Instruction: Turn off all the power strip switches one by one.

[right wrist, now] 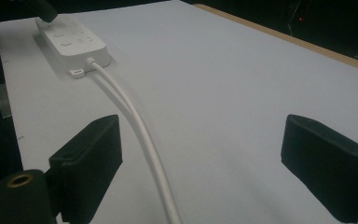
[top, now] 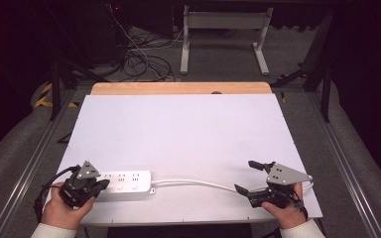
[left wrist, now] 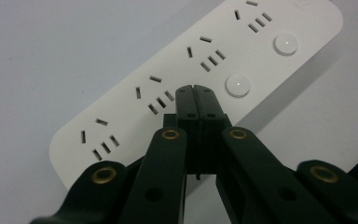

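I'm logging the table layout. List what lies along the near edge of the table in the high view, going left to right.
left gripper → white power strip → white cable → right gripper

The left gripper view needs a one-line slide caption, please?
Shut left gripper poised over a white power strip, beside a round button.
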`<state>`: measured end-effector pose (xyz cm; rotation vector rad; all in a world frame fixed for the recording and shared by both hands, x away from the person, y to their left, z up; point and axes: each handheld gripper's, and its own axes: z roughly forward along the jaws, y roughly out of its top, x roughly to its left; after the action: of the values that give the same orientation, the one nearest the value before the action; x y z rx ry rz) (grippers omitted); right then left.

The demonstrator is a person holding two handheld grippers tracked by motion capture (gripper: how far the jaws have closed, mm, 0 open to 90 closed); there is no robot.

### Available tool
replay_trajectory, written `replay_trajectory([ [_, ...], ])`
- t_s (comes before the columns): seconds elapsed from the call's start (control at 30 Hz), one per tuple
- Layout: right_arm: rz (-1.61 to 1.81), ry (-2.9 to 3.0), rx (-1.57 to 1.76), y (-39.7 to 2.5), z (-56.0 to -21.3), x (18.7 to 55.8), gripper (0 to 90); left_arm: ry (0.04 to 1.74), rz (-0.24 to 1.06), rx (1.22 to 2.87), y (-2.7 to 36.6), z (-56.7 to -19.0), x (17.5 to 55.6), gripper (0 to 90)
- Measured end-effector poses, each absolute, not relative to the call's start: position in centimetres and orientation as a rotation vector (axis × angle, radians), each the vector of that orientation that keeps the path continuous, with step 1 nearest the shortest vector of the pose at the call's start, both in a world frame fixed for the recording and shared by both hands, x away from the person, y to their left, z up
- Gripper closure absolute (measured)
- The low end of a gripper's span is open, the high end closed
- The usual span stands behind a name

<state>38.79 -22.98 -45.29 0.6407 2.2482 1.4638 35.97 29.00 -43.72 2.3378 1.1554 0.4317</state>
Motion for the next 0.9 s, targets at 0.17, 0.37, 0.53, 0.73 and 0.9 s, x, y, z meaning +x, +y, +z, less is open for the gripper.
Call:
replay_trajectory([
  [0.17, 1.46, 2.249, 0.64, -22.97, -45.29, 38.79, 12.7, 1.172, 0.421, 2.355, 29.07, -44.06, 36.14, 90.0],
  [0.37, 1.464, 2.247, 0.639, -23.01, -45.27, 38.77, 12.7, 1.169, 0.417, 2.358, 29.13, -44.26, 36.13, 90.0],
  [0.53, 1.467, 2.246, 0.639, -23.02, -45.24, 38.74, 12.7, 1.157, 0.376, 2.349, 29.1, -44.54, 36.17, 90.0],
  [0.73, 1.466, 2.245, 0.638, -23.05, -45.19, 38.69, 12.7, 1.153, 0.416, 2.364, 28.88, -44.55, 36.02, 90.0],
  [0.9, 1.469, 2.246, 0.637, -23.06, -45.21, 38.7, 12.6, 1.175, 0.44, 2.35, 29.12, -44.59, 35.99, 90.0],
])
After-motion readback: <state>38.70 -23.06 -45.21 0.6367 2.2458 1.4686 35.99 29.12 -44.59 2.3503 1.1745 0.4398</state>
